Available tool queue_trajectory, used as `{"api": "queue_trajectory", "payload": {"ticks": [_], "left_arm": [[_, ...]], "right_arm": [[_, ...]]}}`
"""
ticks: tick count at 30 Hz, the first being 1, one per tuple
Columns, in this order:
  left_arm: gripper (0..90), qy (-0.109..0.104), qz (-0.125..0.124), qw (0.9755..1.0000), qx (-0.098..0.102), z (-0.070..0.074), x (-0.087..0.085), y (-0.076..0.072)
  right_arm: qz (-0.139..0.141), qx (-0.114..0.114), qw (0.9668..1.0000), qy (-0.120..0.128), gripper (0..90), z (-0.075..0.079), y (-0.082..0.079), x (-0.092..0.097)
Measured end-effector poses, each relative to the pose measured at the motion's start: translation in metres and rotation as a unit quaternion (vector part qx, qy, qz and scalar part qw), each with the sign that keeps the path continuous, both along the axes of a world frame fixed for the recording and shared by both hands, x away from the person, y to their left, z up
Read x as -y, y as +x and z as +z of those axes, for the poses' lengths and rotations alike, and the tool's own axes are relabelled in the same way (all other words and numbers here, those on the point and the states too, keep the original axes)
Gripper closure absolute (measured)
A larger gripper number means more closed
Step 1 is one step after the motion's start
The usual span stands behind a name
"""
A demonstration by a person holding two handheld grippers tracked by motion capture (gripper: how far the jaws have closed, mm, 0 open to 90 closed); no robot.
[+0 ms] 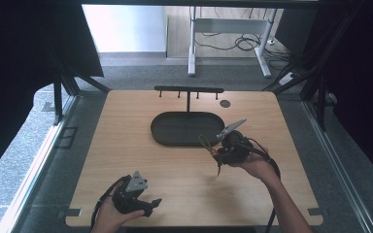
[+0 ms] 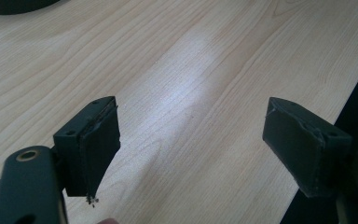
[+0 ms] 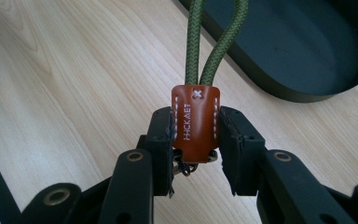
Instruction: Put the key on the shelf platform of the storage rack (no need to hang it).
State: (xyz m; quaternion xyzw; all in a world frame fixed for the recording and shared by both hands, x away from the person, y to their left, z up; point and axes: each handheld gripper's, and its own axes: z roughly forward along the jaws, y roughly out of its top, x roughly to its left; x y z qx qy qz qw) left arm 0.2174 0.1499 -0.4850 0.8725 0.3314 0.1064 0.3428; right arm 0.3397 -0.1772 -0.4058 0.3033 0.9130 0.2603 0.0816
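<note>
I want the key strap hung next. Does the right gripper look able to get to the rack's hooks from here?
Probably yes: the right gripper, shut on the key strap, sits beside the dark tray; the hook rack stands just behind, with nothing between.

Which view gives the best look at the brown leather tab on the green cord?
The right gripper view: the leather tab sits close up between the right gripper fingers, stitching and lettering clear, green cord looping up from it. In the high view it is a small blur by that gripper.
</note>
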Motion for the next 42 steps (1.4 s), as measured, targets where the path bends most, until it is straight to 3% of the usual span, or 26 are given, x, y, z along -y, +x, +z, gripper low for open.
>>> {"api": "queue_trajectory", "payload": {"ticks": [20,42], "left_arm": [[19.4,0.002,-0.002,1.0000,-0.002,0.000,0.000,0.000],[19.4,0.001,-0.005,1.0000,-0.002,0.000,0.001,0.000]], "right_arm": [[-0.011,0.007,0.9998,-0.017,66.6,0.013,0.019,-0.004],[-0.010,0.003,0.9998,-0.016,66.6,0.024,0.039,-0.021]]}}
